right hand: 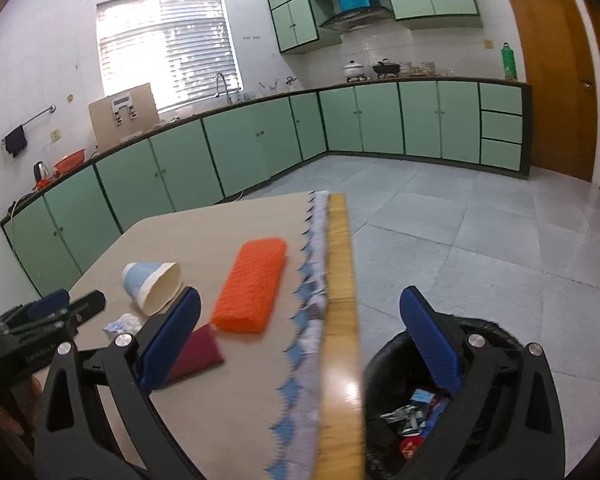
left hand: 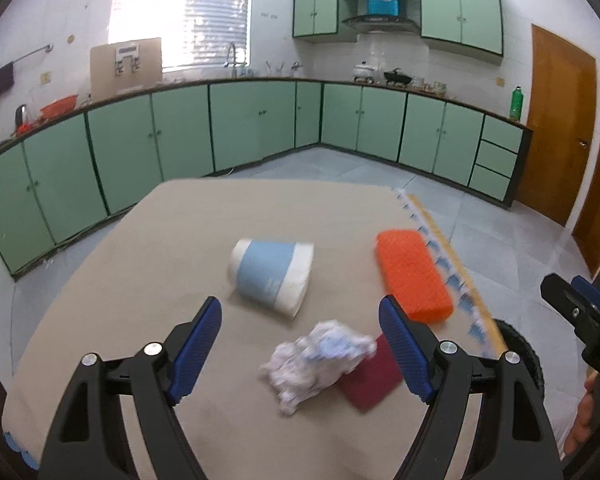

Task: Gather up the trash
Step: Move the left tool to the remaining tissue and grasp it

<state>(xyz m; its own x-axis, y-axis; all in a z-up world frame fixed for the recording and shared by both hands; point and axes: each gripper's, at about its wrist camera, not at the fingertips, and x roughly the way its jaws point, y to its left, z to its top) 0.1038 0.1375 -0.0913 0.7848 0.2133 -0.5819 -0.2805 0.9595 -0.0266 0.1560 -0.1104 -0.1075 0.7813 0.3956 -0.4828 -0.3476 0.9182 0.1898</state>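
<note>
A crumpled white tissue (left hand: 316, 364) lies on the beige tablecloth (left hand: 140, 272), between and just beyond the fingers of my open, empty left gripper (left hand: 300, 348). A paper cup (left hand: 270, 276) with a blue band lies on its side farther back. The tissue (right hand: 122, 322) and cup (right hand: 154, 286) also show in the right wrist view. My right gripper (right hand: 300, 340) is open and empty, straddling the table's right edge above a black trash bin (right hand: 416, 408) that holds wrappers.
An orange sponge (left hand: 414, 274) and a dark red pad (left hand: 370, 380) lie right of the tissue. The table's wooden edge (right hand: 338, 320) runs beside the bin. Green cabinets line the walls; grey tiled floor lies beyond.
</note>
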